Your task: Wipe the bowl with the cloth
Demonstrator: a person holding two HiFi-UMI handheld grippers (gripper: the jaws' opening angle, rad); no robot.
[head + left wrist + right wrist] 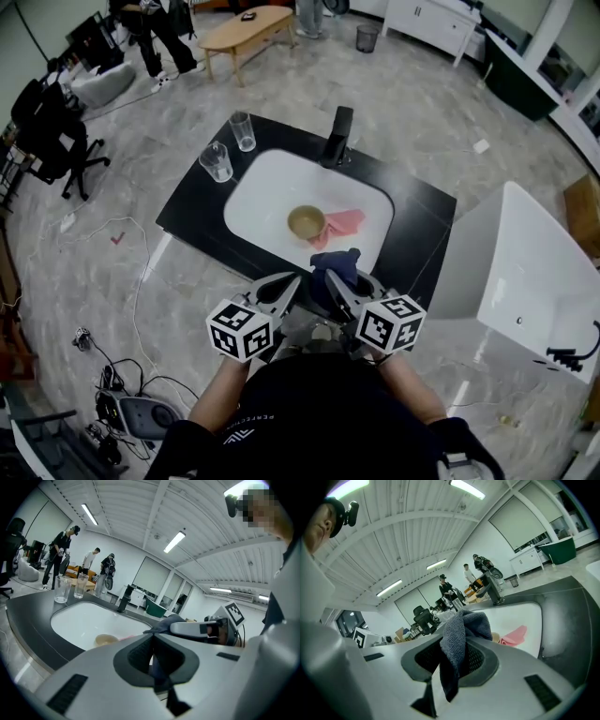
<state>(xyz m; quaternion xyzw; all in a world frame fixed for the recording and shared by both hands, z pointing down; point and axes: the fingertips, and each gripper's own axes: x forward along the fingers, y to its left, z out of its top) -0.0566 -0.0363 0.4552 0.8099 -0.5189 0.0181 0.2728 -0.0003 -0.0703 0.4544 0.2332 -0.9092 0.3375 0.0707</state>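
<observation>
A tan bowl (pixel 306 223) sits in the white sink (pixel 267 187), with a pink cloth (pixel 343 223) touching its right side. Nearer me, over the counter's front edge, both grippers hold one dark blue cloth (pixel 337 266). My right gripper (pixel 330 277) is shut on it, and the cloth (pixel 461 634) bunches up out of its jaws. My left gripper (pixel 298 280) is shut too, with a thin strip of the same cloth (pixel 157 665) pinched between its pads. The left gripper view shows the bowl (pixel 105 640) low in the basin. Both grippers are short of the bowl, apart from it.
Two clear glasses (pixel 243 130) (pixel 216 161) stand on the black counter (pixel 192 211) left of the sink. A black faucet (pixel 337 138) rises at its far rim. A white tub (pixel 530 272) stands to the right. Cables and a device (pixel 131 408) lie on the floor at left. People stand far back.
</observation>
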